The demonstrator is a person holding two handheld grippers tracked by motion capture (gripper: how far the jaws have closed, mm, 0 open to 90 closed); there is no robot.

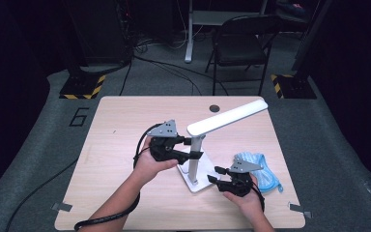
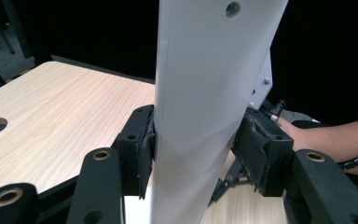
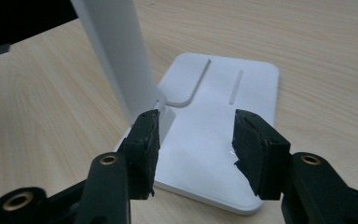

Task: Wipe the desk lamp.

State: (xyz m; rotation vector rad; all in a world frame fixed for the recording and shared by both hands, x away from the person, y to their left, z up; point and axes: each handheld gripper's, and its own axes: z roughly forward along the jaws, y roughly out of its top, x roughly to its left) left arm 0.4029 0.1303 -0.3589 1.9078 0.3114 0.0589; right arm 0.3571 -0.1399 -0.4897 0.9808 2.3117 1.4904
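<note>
Your left gripper [image 1: 193,148] is clamped on the lamp's post [image 1: 196,157]. In the left gripper view both pads [image 2: 145,151] press flat on the white post [image 2: 200,107], one on each side. The post stands straight up, so its long axis runs top to bottom, and your jaws cross it sideways. Good hold, I think.

The lamp [image 1: 222,121] sits near the middle of the table [image 1: 121,125], a bit to the right. Its long head [image 1: 228,117] tilts up and away to the right.

Your right gripper [image 1: 214,174] is low, right at the front edge of the lamp's base [image 1: 199,183]. Its jaws are apart, w/ nothing pinched. In the right gripper view the flat base [image 3: 233,98] lies just ahead of and under the jaw tips, and the post [image 3: 114,51] rises at the left. The base is wide and flat, long axis pointing away from you. So the right gripper is the nearer one to the base; the left is already busy w/ the post.

Next move likely turns on this: the base edge is just in front of the open right jaws, so go fwd a little, then pinch or press.

No containers here. A blue cloth-like thing [image 1: 258,169] lies beside your right hand [image 1: 244,195], not touching the lamp. Can't tell what it is.
</note>
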